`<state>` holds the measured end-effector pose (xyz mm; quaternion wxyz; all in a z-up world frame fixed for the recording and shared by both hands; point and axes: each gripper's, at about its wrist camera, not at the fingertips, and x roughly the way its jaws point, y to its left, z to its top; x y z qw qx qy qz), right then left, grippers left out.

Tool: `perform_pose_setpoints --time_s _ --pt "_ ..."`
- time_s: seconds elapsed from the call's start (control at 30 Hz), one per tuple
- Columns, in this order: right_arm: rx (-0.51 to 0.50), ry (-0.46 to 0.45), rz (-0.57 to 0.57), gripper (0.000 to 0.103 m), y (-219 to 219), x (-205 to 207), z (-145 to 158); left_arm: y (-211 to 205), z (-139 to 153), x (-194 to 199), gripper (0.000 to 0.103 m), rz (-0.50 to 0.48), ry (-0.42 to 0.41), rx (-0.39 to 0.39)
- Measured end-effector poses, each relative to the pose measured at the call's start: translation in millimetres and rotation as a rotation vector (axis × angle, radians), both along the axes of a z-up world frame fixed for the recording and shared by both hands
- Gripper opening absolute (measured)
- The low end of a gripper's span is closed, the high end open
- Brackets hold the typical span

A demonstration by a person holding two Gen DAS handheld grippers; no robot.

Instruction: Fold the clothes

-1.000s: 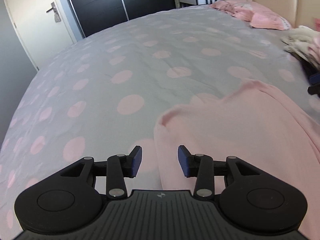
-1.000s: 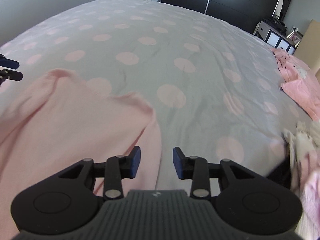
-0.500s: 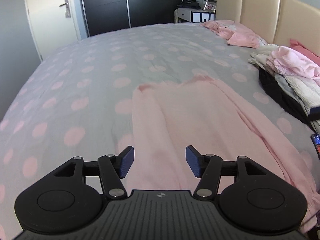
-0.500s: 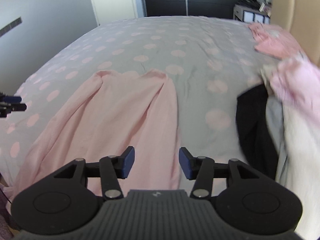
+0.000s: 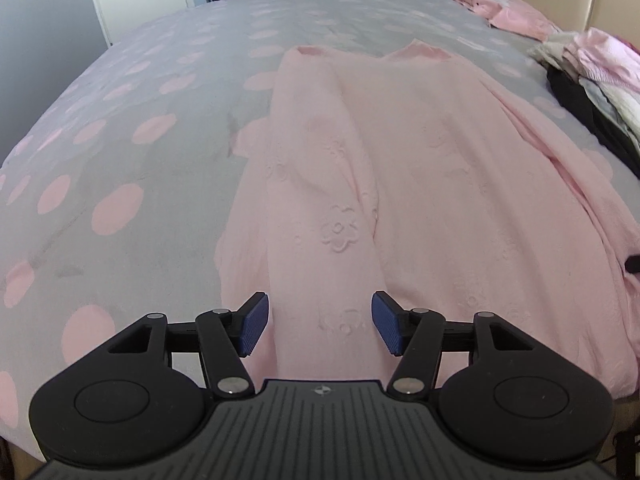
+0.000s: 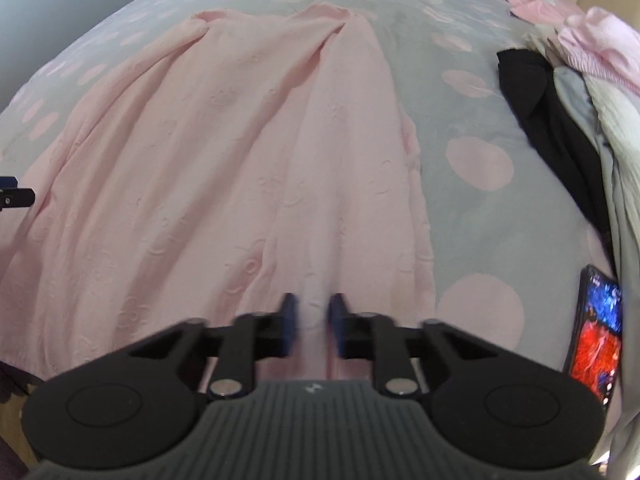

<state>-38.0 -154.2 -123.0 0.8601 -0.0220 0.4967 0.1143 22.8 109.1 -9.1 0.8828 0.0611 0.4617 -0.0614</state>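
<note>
The bed (image 5: 120, 128), spread with a grey cover dotted in pink, filled both views. On it the pink garment (image 5: 420, 168) lay flat, its long axis running from the near edge of the bed away toward the far side. Its narrower far end, with two raised corners, pointed away from the cameras, and the wide end lay by the grippers. Faint embossed flowers showed in the cloth; no label or lettering could be read on it.

To the right, well apart from the garment's far end, a pile of clothes (image 6: 592, 92) sat in black, grey, cream and pink. More pink cloth (image 5: 504, 12) lay at the far right corner of the bed. A phone (image 6: 598, 328) rested beside the pile with its screen lit red and blue; nothing on it was legible.

The left gripper (image 5: 319, 327) hung over the near hem with its jaws wide apart, pads clear of the cloth. The right gripper (image 6: 312, 322) had just been closing; its blurred jaws stood nearly together over a raised ridge of the garment's near edge, and whether they pinched it could not be told.
</note>
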Motion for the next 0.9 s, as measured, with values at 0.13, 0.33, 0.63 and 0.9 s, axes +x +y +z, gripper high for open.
perform_pose_setpoints --time_s 0.13,0.33,0.63,0.9 --pt "-0.014 -0.017 -0.017 0.002 -8 0 8 6 2 0 0.056 0.035 -0.006 -0.045" --pt "0.012 -0.018 -0.116 0.002 -44 14 35 8 5 2 0.056 0.034 -0.002 -0.084" --pt "-0.155 -0.142 -0.282 0.002 -124 71 96 2 4 1 0.056 -0.020 0.009 -0.108" --pt "-0.231 -0.187 -0.504 0.002 -200 137 90 -1 -1 -1 0.056 -0.030 0.016 -0.091"
